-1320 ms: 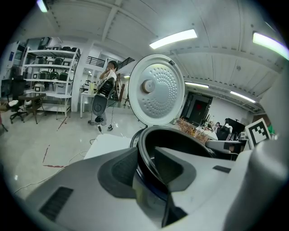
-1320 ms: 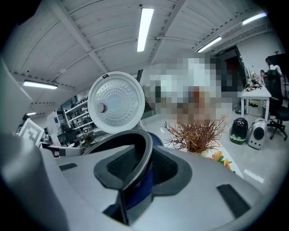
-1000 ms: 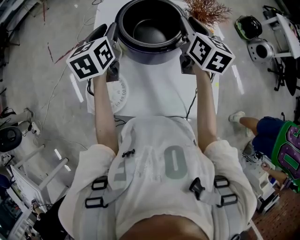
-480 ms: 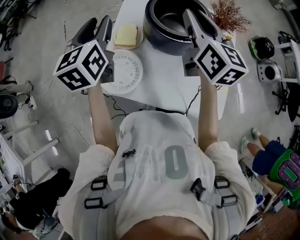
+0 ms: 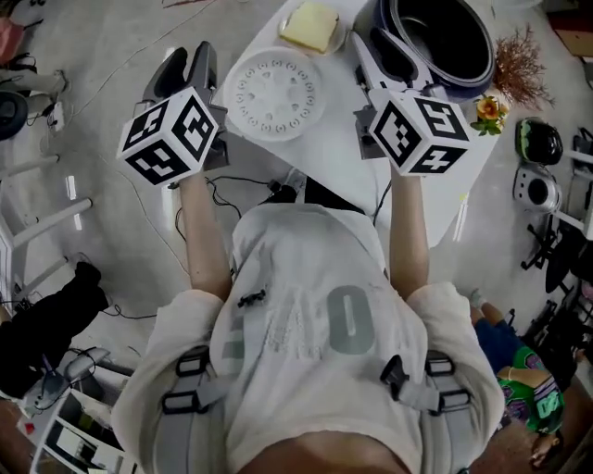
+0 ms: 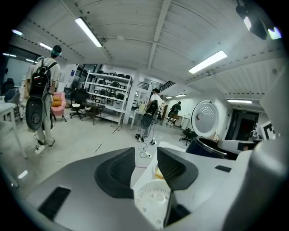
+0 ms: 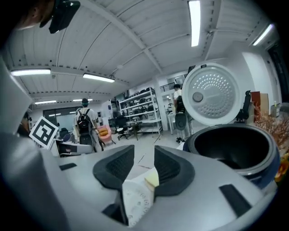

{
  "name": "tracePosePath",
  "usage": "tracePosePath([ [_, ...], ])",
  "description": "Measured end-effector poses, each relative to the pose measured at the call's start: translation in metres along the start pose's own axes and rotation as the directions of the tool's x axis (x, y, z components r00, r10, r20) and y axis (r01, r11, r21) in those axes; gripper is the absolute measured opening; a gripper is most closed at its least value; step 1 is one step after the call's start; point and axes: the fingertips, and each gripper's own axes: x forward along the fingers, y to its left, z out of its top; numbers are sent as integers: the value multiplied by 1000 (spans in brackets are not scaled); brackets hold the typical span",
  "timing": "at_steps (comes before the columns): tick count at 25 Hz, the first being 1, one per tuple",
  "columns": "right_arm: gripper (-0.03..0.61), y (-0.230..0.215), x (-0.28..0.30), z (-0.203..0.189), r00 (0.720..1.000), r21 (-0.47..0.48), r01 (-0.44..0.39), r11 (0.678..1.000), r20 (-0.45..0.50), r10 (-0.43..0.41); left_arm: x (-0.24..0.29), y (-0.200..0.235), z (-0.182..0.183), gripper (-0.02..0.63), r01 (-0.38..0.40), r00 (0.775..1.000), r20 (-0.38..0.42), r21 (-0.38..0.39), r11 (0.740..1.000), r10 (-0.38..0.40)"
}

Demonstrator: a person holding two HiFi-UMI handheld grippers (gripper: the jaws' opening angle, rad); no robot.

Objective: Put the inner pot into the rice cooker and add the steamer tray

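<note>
The white perforated steamer tray (image 5: 273, 93) lies flat on the white table (image 5: 334, 162), between my two grippers. The dark inner pot (image 5: 440, 37) sits inside the rice cooker (image 7: 235, 151), whose round lid (image 7: 212, 94) stands up open. My left gripper (image 5: 185, 60) hovers off the table's left edge, left of the tray, with empty jaws standing apart. My right gripper (image 5: 378, 51) is between tray and cooker; its jaws are opening with nothing between them. Both gripper views look past the jaws at the tray (image 6: 153, 200) (image 7: 137, 198).
A yellow block on a small dish (image 5: 310, 26) sits beyond the tray. Dried branches (image 5: 519, 69) and small flowers (image 5: 488, 109) stand right of the cooker. Cables (image 5: 246, 180) trail on the floor. People and shelving (image 6: 108, 94) are far off.
Both grippers have swung left, away from the sides of the rice cooker. They now flank the steamer tray. Neither holds anything.
</note>
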Motion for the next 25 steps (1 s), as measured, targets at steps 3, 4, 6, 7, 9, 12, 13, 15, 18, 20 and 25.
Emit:
tracePosePath([
  [3,136,8,19,-40,994,-32,-20,999,-107,16,1,16,-49,149,-27,995,-97,-52,998,21],
  [4,135,8,24,-54,990,-49,-20,999,-141,13,3,19,-65,149,-36,991,-128,-62,997,28],
  [6,135,4,34,-82,979,-70,-18,997,-202,4,7,23,-91,148,-52,985,-165,-78,996,39],
  [7,137,1,39,-96,973,-73,-16,997,-229,-1,9,26,-102,148,-61,983,-176,-85,994,45],
  [9,137,-4,46,-122,958,-65,-11,998,-286,-8,11,31,-122,147,-87,976,-206,-97,991,65],
  [12,137,-10,49,-155,933,-53,-7,999,-359,-12,10,40,-149,145,-129,959,-264,-78,989,104],
  [13,138,-11,50,-164,927,-54,-7,999,-376,-14,10,42,-155,144,-135,954,-277,-69,988,111],
  [15,140,-12,52,-178,914,-58,-8,998,-405,-16,11,43,-164,144,-137,950,-292,-79,987,108],
  [18,141,-13,54,-195,897,-58,-13,998,-442,-14,13,42,-175,146,-131,944,-317,-123,984,86],
  [20,143,-13,55,-204,887,-59,-12,998,-461,-17,15,41,-183,146,-131,938,-338,-138,982,78],
  [25,147,-14,58,-221,867,-62,2,998,-498,-33,17,44,-197,146,-149,922,-378,-139,979,86],
])
